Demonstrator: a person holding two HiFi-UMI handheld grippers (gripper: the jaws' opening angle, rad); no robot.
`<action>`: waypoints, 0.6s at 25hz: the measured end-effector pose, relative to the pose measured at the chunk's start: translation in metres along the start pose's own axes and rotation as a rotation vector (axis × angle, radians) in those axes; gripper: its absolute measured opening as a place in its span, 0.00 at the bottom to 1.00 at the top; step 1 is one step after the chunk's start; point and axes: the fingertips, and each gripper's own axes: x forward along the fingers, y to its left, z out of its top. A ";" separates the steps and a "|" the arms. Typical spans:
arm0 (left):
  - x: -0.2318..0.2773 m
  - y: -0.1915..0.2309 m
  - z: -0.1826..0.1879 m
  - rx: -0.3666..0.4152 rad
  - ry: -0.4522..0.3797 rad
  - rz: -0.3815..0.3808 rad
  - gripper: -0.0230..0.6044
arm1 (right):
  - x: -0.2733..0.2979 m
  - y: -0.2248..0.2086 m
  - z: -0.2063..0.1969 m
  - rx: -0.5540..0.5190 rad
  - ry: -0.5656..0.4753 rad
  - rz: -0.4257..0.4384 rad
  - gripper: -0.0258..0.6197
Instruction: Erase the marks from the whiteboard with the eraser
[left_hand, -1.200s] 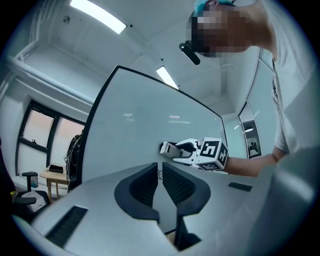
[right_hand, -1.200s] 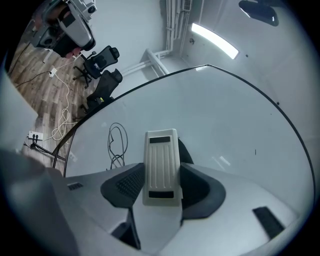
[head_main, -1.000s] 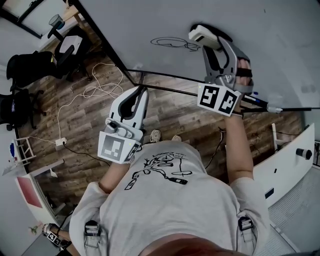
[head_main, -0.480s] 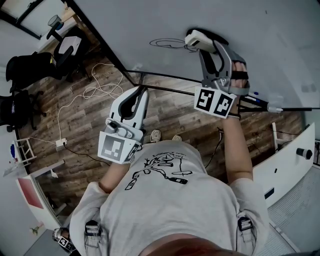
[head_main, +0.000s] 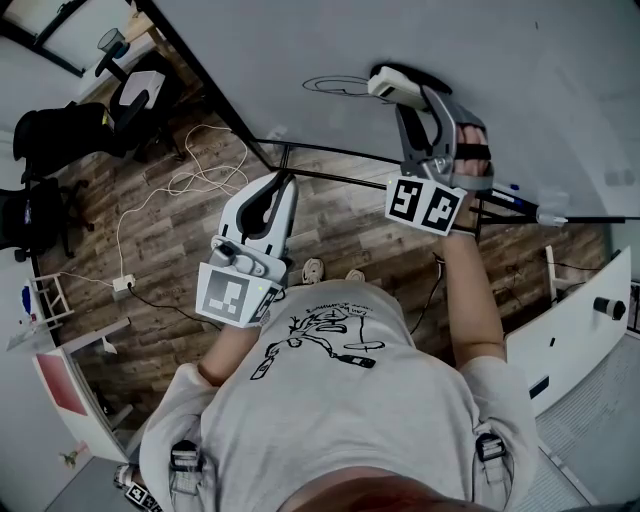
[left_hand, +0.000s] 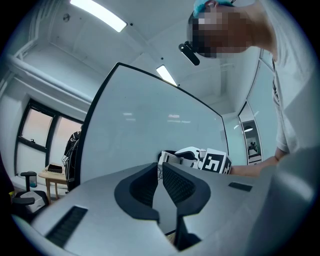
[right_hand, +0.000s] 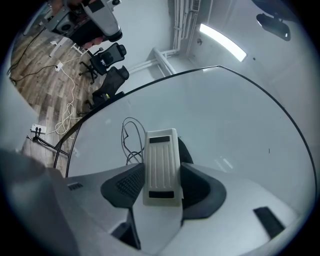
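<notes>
Eraser: your eraser is a pale, ribbed plastic block with a dark pad underneath. It is up at the whiteboard, just right of the marks, and its far end reaches their right edge.
Right gripper: your right gripper is clamped on the eraser's two long sides, at the near half of the block, and the ribbed back faces you.
Left gripper: your left gripper has its jaws brought together with nothing between them. It hangs low and left of the board, well apart from the eraser.
Marks: the marks are a thin dark scribble of loops and an oval, low on the board near its left edge.
Whiteboard: it is smooth, glossy and hard, with a dark frame – the rest of its face looks clean.
Handling: you can expect the eraser to be light and stiff in its shell and soft on the pad side. The plastic sides are likely slick, so it could twist under a hard sideways push.
Hold: your grip across the long sides looks sound – keep the pad flat to the board. I cannot tell whether it touches yet.
</notes>
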 end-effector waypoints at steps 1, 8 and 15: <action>0.000 0.000 0.000 0.000 0.000 0.001 0.11 | 0.000 0.001 0.000 -0.001 0.001 0.000 0.40; -0.004 0.003 0.002 0.000 0.000 0.006 0.11 | 0.002 0.005 0.001 -0.005 0.004 0.002 0.40; -0.005 0.006 0.002 0.000 0.000 0.007 0.11 | 0.005 0.011 0.001 -0.006 0.006 0.007 0.40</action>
